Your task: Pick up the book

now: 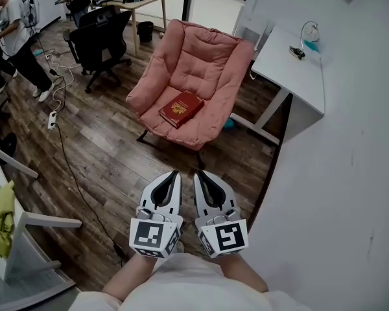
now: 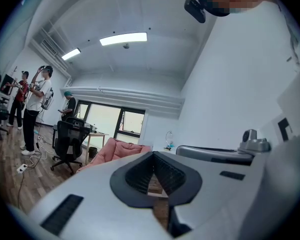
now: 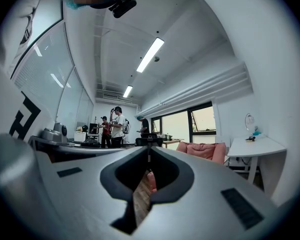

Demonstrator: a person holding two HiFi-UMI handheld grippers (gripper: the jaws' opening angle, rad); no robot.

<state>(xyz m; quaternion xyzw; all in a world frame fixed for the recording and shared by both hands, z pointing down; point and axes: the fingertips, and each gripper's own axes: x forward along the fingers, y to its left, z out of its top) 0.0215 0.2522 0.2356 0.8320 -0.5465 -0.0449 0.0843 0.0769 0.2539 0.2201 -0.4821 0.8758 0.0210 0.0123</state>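
Nothing is done yet: the red book (image 1: 181,108) lies on the pink chair (image 1: 211,63) at 12 o'clock, well apart from the left gripper (image 1: 174,173) and the right gripper (image 1: 198,173) — those 2 pinched together, empty.

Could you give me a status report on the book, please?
Left gripper, right gripper shut, empty. Red book flat on pink chair. Nothing in the way.

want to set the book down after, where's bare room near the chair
Desk: near half bare, small items at its far end. Floor in front of the chair: open. Seat: a strip left of the book. Crowded: cables and office chair at left.
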